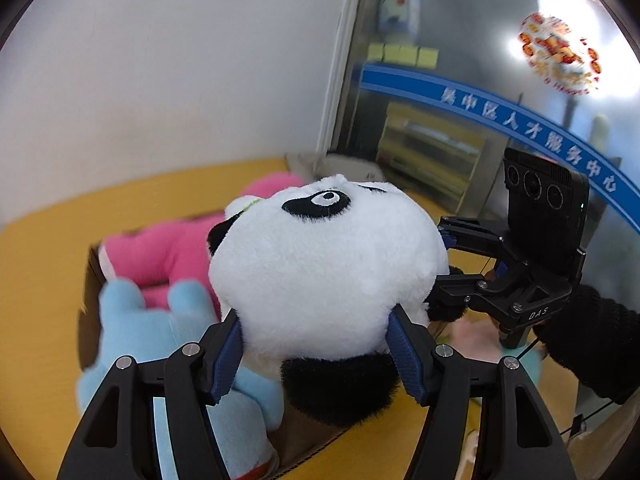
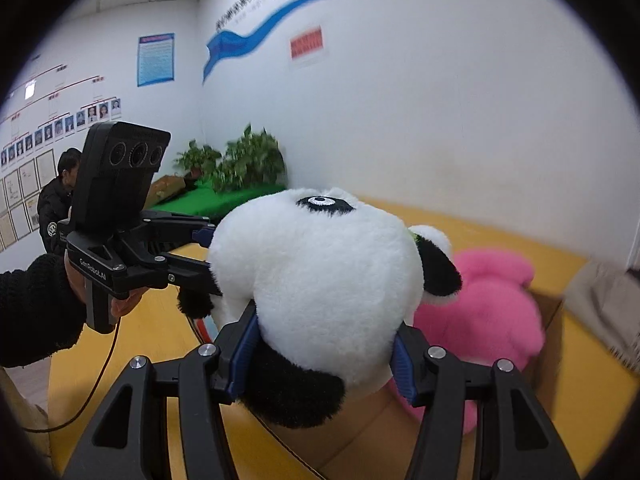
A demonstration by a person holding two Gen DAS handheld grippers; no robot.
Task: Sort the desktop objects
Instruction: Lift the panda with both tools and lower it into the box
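A white-and-black panda plush point(image 1: 320, 264) hangs over an open cardboard box point(image 1: 90, 280) on the yellow table point(image 1: 48, 240). My left gripper point(image 1: 316, 336) is shut on the panda's lower body, blue pads pressed into the fur. From the right side, my right gripper point(image 1: 438, 264) clamps the same toy. In the right wrist view the panda point(image 2: 320, 280) sits between the right gripper's point(image 2: 324, 340) pads, and the left gripper point(image 2: 208, 256) grips it from the left. Inside the box lie a pink plush point(image 1: 160, 252) point(image 2: 492, 308) and a light blue plush point(image 1: 148, 340).
A glass door with a blue band point(image 1: 500, 116) stands behind the table on the right. A grey-white bundle point(image 2: 604, 300) lies beyond the box point(image 2: 548, 320). Potted plants point(image 2: 248, 160) and a person point(image 2: 56, 200) are farther off by the white wall.
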